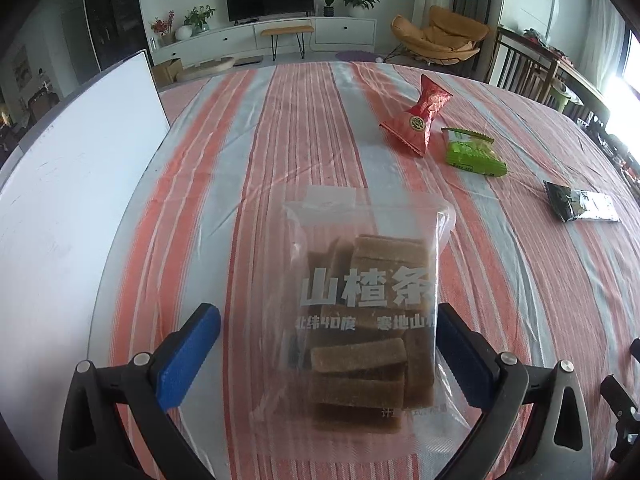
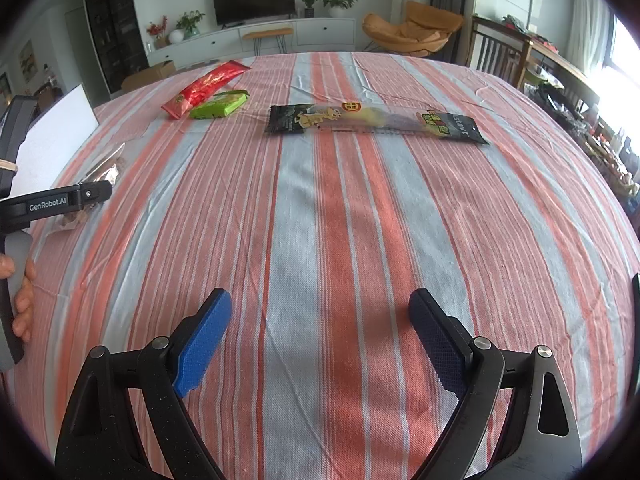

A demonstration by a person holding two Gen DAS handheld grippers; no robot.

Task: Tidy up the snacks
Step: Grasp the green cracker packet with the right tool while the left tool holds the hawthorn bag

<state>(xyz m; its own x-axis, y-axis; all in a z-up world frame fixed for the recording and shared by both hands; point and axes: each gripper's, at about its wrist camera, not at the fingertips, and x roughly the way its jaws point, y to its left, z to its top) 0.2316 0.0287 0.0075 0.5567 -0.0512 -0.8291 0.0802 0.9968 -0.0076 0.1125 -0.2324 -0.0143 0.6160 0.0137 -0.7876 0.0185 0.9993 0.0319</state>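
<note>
A clear bag of brown hawthorn strips lies on the striped tablecloth, between the wide-apart blue pads of my left gripper, which is open around its near half. Farther right lie a red snack packet, a green packet and a dark long packet. My right gripper is open over bare cloth, holding nothing. From the right wrist view the red packet, green packet and dark long packet lie far ahead, and the clear bag shows at the left under the left gripper's body.
A white board stands along the table's left edge. A hand holds the left gripper's handle. Beyond the table are a TV cabinet, an orange chair and wooden chairs at the right.
</note>
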